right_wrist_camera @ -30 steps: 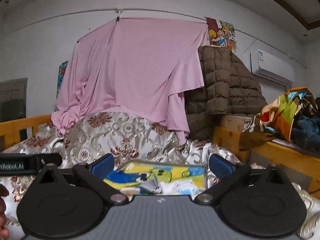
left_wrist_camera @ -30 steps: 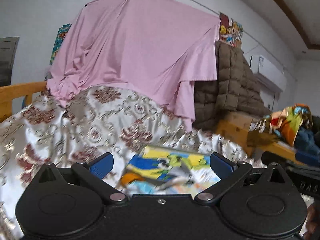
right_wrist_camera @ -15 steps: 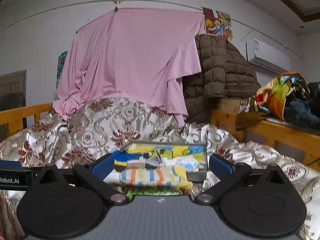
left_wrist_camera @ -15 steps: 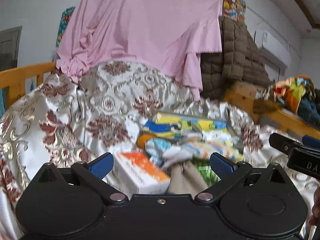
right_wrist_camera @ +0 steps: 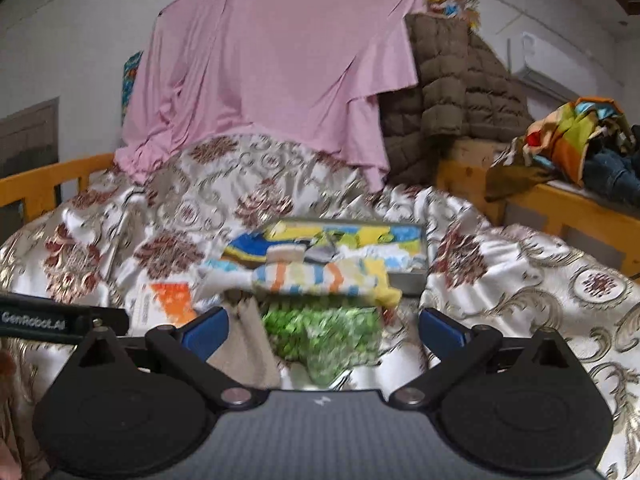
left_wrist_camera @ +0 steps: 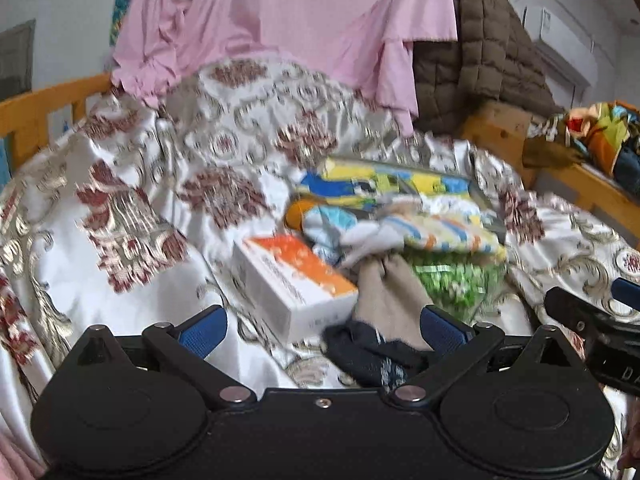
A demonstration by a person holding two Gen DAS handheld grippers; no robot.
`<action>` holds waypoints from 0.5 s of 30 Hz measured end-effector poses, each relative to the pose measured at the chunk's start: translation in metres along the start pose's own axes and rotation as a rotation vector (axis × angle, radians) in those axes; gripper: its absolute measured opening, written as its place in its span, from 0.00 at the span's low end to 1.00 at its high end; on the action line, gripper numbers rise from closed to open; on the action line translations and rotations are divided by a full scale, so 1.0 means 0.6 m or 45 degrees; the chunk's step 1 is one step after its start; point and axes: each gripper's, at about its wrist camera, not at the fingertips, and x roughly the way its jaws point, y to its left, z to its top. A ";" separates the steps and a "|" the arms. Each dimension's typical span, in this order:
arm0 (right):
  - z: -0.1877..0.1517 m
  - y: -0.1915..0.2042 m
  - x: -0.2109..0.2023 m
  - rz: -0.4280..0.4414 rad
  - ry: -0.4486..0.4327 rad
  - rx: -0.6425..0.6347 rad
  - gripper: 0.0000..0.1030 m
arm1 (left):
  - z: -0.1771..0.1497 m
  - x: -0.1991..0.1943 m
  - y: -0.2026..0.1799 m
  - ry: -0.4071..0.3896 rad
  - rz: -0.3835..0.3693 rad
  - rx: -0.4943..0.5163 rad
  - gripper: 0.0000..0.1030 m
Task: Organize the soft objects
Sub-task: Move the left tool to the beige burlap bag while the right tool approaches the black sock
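A pile of soft things lies on the patterned satin bedspread (left_wrist_camera: 132,216): a striped cloth (left_wrist_camera: 448,232) (right_wrist_camera: 320,276), a beige sock (left_wrist_camera: 384,292) (right_wrist_camera: 248,344), a dark sock (left_wrist_camera: 368,356), a green crinkly bag (left_wrist_camera: 456,280) (right_wrist_camera: 328,332). A shallow tin with a cartoon print (left_wrist_camera: 396,184) (right_wrist_camera: 348,236) lies behind them. A white and orange box (left_wrist_camera: 292,280) (right_wrist_camera: 168,300) lies to the left. My left gripper (left_wrist_camera: 320,328) is open just above the box and socks. My right gripper (right_wrist_camera: 322,326) is open above the green bag.
A pink sheet (right_wrist_camera: 272,68) hangs at the back over the bedding. A brown quilted jacket (right_wrist_camera: 452,92) leans to its right. Wooden bed rails (right_wrist_camera: 48,184) run along the left and right. Colourful clothes (right_wrist_camera: 580,140) lie piled at the far right.
Both grippers have tilted down and moved closer to the pile. The box, socks and green bag have come into view between the open fingers.
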 end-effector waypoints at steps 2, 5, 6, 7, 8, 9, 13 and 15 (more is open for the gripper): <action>-0.006 0.006 0.004 0.008 0.028 -0.020 1.00 | -0.003 0.008 0.001 0.059 -0.017 -0.011 0.99; -0.013 0.013 0.010 0.023 0.056 -0.042 1.00 | -0.005 0.016 0.005 0.102 -0.027 -0.028 0.99; -0.015 0.015 0.011 0.027 0.064 -0.049 1.00 | -0.006 0.018 0.005 0.106 -0.022 -0.022 0.99; -0.016 0.016 0.012 0.029 0.070 -0.053 1.00 | -0.007 0.019 0.005 0.109 -0.016 -0.014 0.99; -0.017 0.017 0.014 0.034 0.080 -0.057 1.00 | -0.007 0.020 0.003 0.114 -0.007 -0.004 0.99; -0.018 0.018 0.015 0.039 0.091 -0.059 1.00 | -0.008 0.021 0.003 0.119 -0.001 0.006 0.99; -0.024 0.021 0.024 0.062 0.145 -0.059 1.00 | -0.008 0.029 -0.001 0.163 0.014 0.035 0.99; -0.027 0.023 0.028 0.072 0.168 -0.064 1.00 | -0.009 0.032 -0.001 0.177 0.018 0.039 0.99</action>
